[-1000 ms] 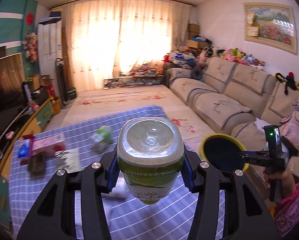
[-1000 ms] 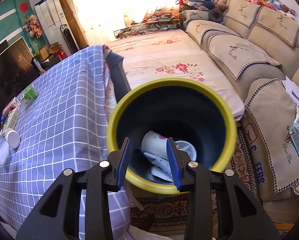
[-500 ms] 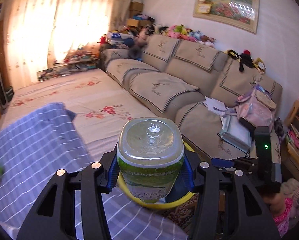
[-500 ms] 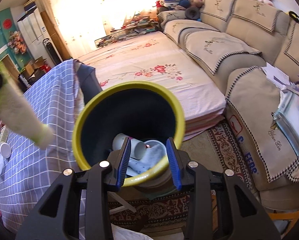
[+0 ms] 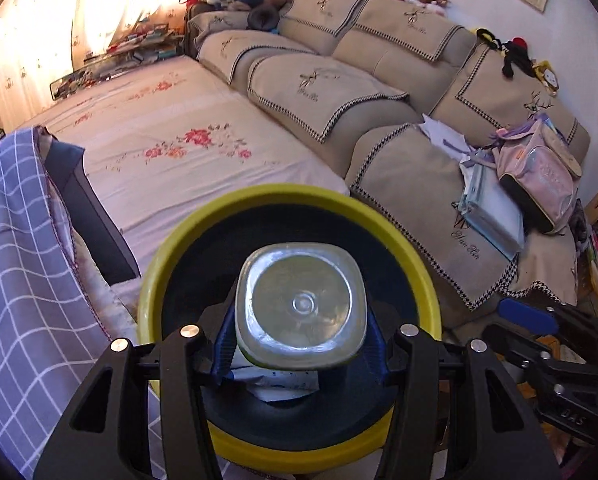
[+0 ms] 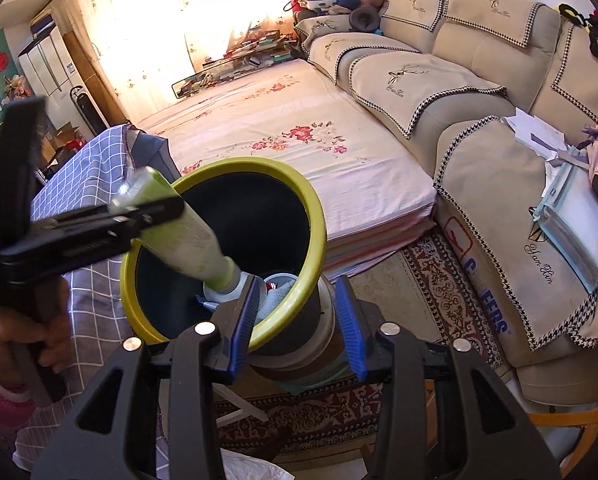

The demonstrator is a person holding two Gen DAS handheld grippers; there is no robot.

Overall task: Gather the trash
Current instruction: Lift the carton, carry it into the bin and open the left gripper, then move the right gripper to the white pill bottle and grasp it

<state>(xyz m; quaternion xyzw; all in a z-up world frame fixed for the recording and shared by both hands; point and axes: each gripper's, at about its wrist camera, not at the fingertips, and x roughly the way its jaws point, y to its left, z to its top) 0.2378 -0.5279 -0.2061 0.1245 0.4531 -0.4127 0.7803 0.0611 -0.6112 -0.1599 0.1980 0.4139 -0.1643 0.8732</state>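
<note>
My left gripper point(image 5: 301, 346) is shut on a green-labelled plastic bottle point(image 5: 301, 306) and holds it neck-down over the mouth of a black bin with a yellow rim point(image 5: 171, 264). In the right wrist view the bottle point(image 6: 179, 236) slants into the bin point(image 6: 307, 240), its cap end inside, and the left gripper point(image 6: 139, 210) shows across it. My right gripper point(image 6: 297, 320) has its jaws about the bin's rim and wall. Cups and paper trash point(image 6: 279, 284) lie at the bin's bottom.
A table under a blue checked cloth point(image 5: 15, 280) stands left of the bin. A flowered mattress point(image 5: 187, 128) lies behind it. A beige sofa point(image 5: 379, 92) holds books point(image 5: 495, 212) and a pink backpack point(image 5: 539, 176). A patterned rug point(image 6: 431, 280) covers the floor.
My left gripper swung right from the table with the bottle and tipped it into the bin's mouth. The bin shifted left in the right wrist view.
</note>
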